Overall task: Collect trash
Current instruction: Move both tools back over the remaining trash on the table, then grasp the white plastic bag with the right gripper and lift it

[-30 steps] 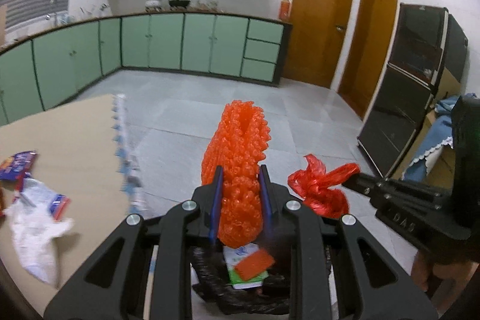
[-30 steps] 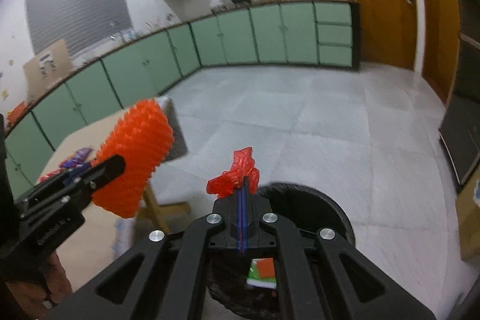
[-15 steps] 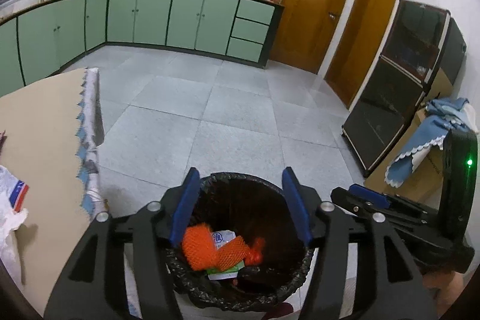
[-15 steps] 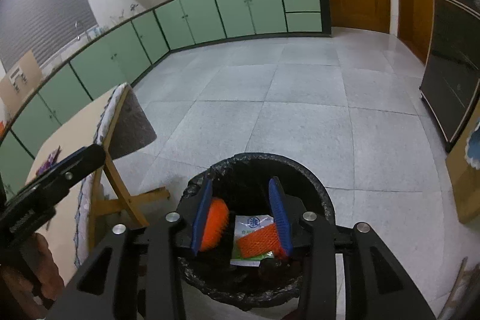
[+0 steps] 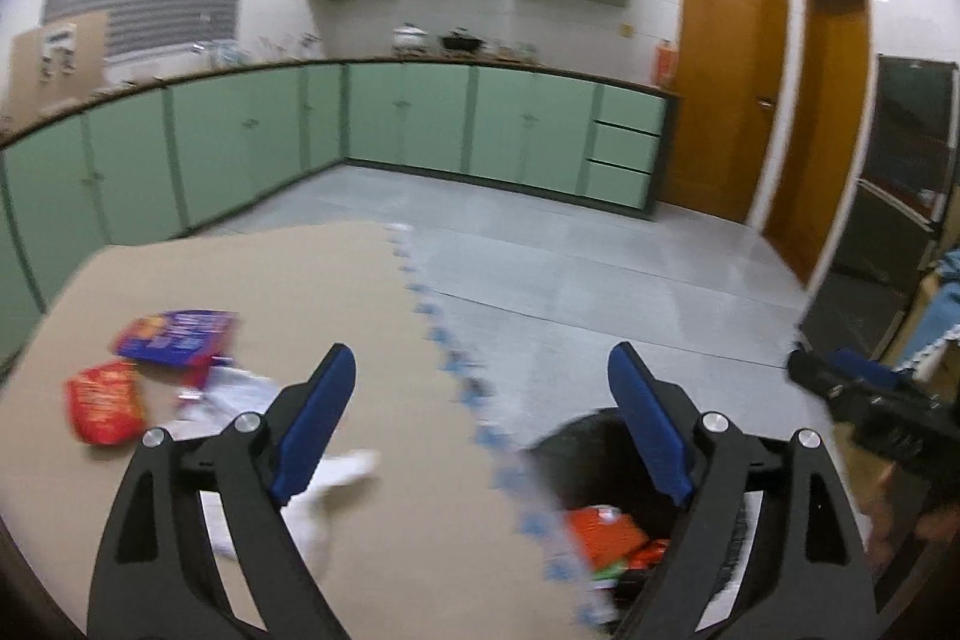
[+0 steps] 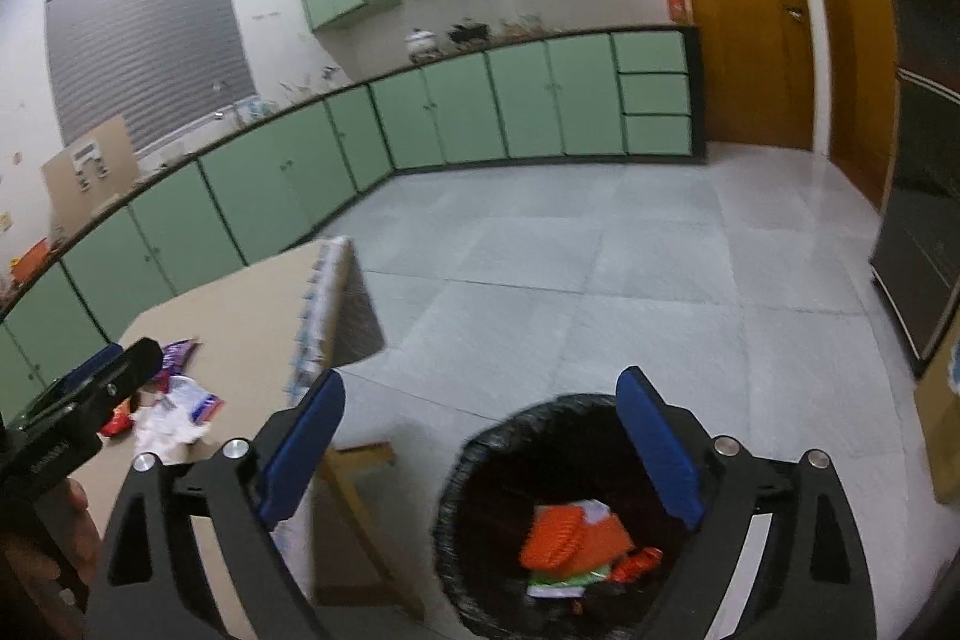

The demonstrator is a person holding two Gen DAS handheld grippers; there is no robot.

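A black-lined trash bin (image 6: 498,448) stands on the floor beside the table; it holds orange foam netting (image 6: 555,535) and a red wrapper (image 6: 639,562). It also shows in the left wrist view (image 5: 576,442). On the tan table (image 5: 360,316) lie a purple packet (image 5: 177,334), a red packet (image 5: 105,403) and white plastic wrappers (image 5: 312,508). My left gripper (image 5: 480,430) is open and empty above the table's right edge. My right gripper (image 6: 480,442) is open and empty above the bin's left side.
Green cabinets (image 5: 420,124) line the far walls. Two brown doors (image 5: 732,100) stand at the right, with a dark cabinet (image 6: 924,244) beyond. The grey tiled floor (image 6: 600,268) spreads past the bin. A wooden table leg (image 6: 348,466) stands beside the bin.
Both grippers let their trash fall into the bin and opened wider. The left gripper has swung left over the table; the right has lifted and turned left too.
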